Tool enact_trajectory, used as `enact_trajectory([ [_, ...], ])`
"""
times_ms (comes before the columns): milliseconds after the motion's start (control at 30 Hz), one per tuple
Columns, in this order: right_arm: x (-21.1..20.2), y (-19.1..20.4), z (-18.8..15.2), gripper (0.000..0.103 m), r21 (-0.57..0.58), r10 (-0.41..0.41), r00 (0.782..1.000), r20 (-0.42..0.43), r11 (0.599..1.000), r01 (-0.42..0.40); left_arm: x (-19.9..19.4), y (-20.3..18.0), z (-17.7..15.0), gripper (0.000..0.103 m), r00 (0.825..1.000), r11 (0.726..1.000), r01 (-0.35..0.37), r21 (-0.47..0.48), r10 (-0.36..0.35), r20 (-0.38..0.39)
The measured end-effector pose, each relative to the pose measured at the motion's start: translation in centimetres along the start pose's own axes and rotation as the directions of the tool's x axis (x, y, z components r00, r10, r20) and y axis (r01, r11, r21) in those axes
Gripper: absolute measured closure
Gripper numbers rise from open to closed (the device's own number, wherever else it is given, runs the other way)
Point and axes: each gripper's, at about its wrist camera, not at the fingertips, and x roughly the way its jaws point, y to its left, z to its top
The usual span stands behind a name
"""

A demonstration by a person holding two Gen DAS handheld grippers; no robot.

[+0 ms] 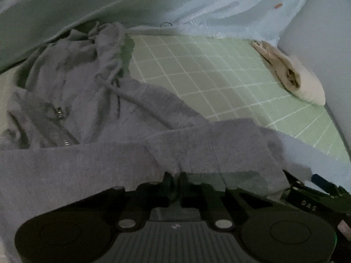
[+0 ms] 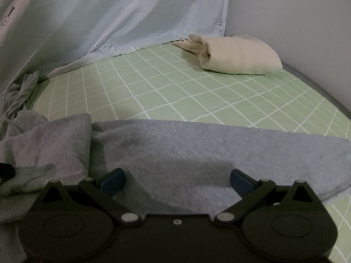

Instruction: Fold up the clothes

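Left gripper (image 1: 177,179) has its fingers pinched together on the near edge of the grey hoodie (image 1: 92,118). Right gripper (image 2: 177,179) sits wide open, blue pads (image 2: 240,180) apart over the same hoodie's flat grey panel, not clamping anything. The hoodie lies crumpled on the green checked sheet (image 2: 175,87), zipper (image 1: 62,127) showing. A folded beige cloth (image 2: 237,54) rests far back by the wall (image 2: 296,22).
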Motion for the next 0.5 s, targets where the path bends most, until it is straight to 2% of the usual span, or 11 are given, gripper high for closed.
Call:
enact_trajectory([
  [133, -0.4, 0.6, 0.0, 0.0, -0.049, 0.001, 1.0, -0.005, 0.999, -0.001, -3.0, 0.9, -0.7, 0.095, 0.999, 0.999, -0.033, -0.013, 0.034, 0.035],
  [300, -1.3, 1.5, -0.5, 0.0, -0.113, 0.005, 1.0, -0.005, 0.994, -0.005, -7.2, 4.3, -3.0, 0.096, 0.992, 0.989, -0.091, -0.114, 0.1, 0.076],
  [433, -1.9, 1.9, -0.9, 0.0, -0.126, 0.005, 1.0, -0.019, 0.992, -0.007, -9.7, 7.6, -5.5, 0.095, 0.978, 0.964, -0.166, -0.206, 0.188, 0.092],
  [500, -2.3, 2.0, -1.0, 0.0, -0.129, 0.004, 1.0, -0.021, 0.992, -0.006, -10.2, 9.4, -6.9, 0.095, 0.974, 0.945, -0.179, -0.274, 0.21, 0.089],
])
